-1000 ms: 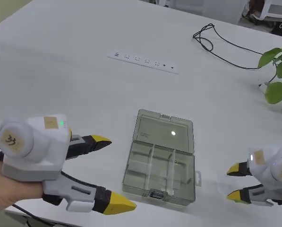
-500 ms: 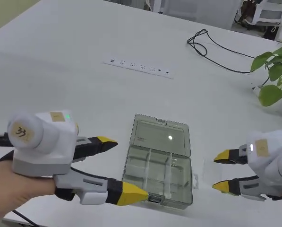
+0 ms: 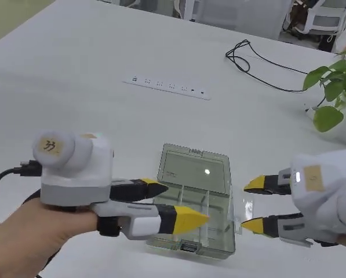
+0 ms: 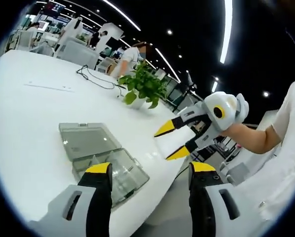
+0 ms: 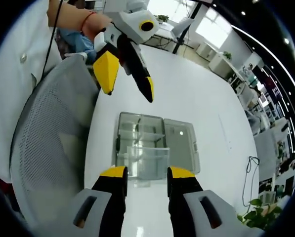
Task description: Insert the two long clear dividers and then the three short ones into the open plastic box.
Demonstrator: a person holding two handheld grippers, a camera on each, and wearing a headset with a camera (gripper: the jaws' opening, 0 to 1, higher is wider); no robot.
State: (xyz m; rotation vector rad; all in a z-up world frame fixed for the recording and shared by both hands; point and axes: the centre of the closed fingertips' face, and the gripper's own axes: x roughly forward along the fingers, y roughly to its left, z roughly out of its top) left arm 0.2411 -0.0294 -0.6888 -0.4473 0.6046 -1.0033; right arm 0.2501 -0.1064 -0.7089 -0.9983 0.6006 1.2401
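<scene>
The open clear plastic box lies near the table's front edge with its lid folded flat behind it. Clear dividers stand inside and split it into compartments. My left gripper hovers open over the box's front left part, nothing between its jaws. My right gripper stands open just right of the box. A loose clear divider lies right at its tips, against the box. From the left gripper I see the box and the right gripper.
A white power strip lies across the table's middle, with a black cable behind it. A potted plant stands at the right edge. A grey mesh chair sits by the table's near edge. Office chairs stand beyond the table.
Both grippers have closed in on the box. The left came right over its front left corner, the right came left up to its right side. Their jaw gaps look unchanged.
</scene>
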